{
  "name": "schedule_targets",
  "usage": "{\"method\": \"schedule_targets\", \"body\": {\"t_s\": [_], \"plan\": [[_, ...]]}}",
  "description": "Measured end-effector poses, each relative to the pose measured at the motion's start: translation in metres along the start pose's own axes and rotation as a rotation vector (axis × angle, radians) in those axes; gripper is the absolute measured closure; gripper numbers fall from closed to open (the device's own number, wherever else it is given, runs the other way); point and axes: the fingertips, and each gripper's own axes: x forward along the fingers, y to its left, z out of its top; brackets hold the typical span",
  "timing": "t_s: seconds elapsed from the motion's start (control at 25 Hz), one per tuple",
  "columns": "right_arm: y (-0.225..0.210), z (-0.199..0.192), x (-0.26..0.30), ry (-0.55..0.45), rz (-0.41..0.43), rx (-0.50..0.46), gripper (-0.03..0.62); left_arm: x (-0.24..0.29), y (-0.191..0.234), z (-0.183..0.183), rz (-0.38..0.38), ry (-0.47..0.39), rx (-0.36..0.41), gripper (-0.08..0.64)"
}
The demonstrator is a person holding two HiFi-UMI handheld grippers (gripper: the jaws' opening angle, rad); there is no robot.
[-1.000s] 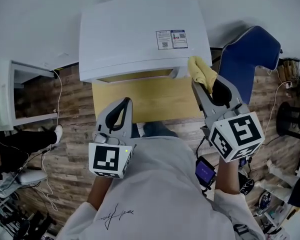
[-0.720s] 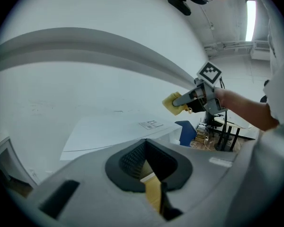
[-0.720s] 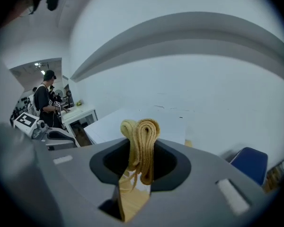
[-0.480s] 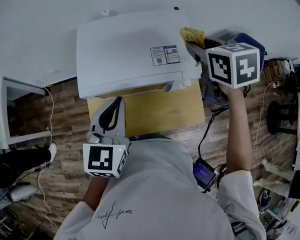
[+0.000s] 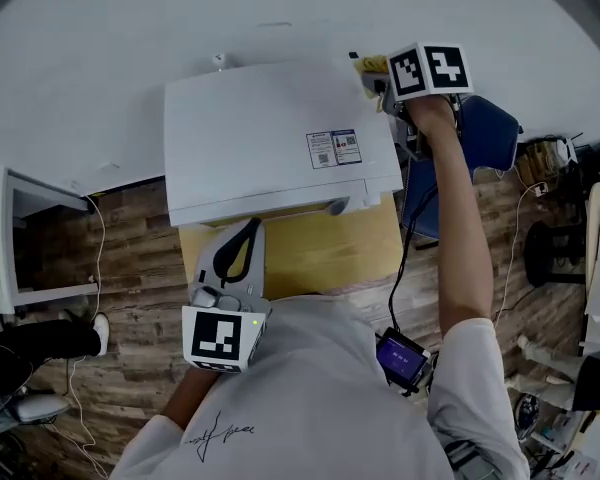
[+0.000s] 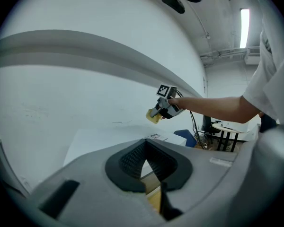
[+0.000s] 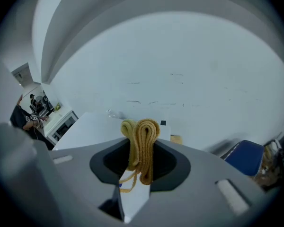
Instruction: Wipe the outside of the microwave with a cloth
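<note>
The white microwave [image 5: 270, 148] stands on a yellow table [image 5: 310, 243] against a white wall. My right gripper [image 5: 376, 76] is shut on a folded yellow cloth [image 5: 368, 64] at the back right corner of the microwave's top. In the right gripper view the cloth [image 7: 143, 141] hangs bunched between the jaws, above the microwave's top [image 7: 94, 129]. My left gripper [image 5: 248, 230] hangs shut and empty over the table in front of the microwave. The left gripper view shows the far-off cloth [image 6: 154, 117] beyond the left gripper [image 6: 144, 157].
A blue chair [image 5: 485, 133] stands to the right of the microwave, close under my right arm. A white cabinet [image 5: 10, 238] sits at the left on the wooden floor. Cables run down the microwave's right side.
My right gripper has carried the cloth from the microwave's front right corner up along its right edge to the back right corner. The left gripper has barely moved.
</note>
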Motion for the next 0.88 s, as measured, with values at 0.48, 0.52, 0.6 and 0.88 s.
{"method": "schedule_targets", "body": {"t_s": [0.48,0.52,0.6,0.88], "plan": [[-0.055,0.013,0.038,0.199,-0.176,-0.039,0.476,-0.015,0.014,0.005,0.042,-0.009,0.028,0.565],[-0.055,0.010,0.041,0.211,-0.179,-0.044,0.476,-0.016,0.013,0.004,0.039,-0.007,0.025,0.565],[-0.055,0.006,0.047,0.231,-0.188,-0.051,0.476,-0.017,0.012,0.005,0.032,-0.001,0.022,0.565],[-0.056,0.002,0.054,0.247,-0.203,-0.024,0.476,-0.018,0.018,0.008,0.035,-0.014,0.011,0.565]]}}
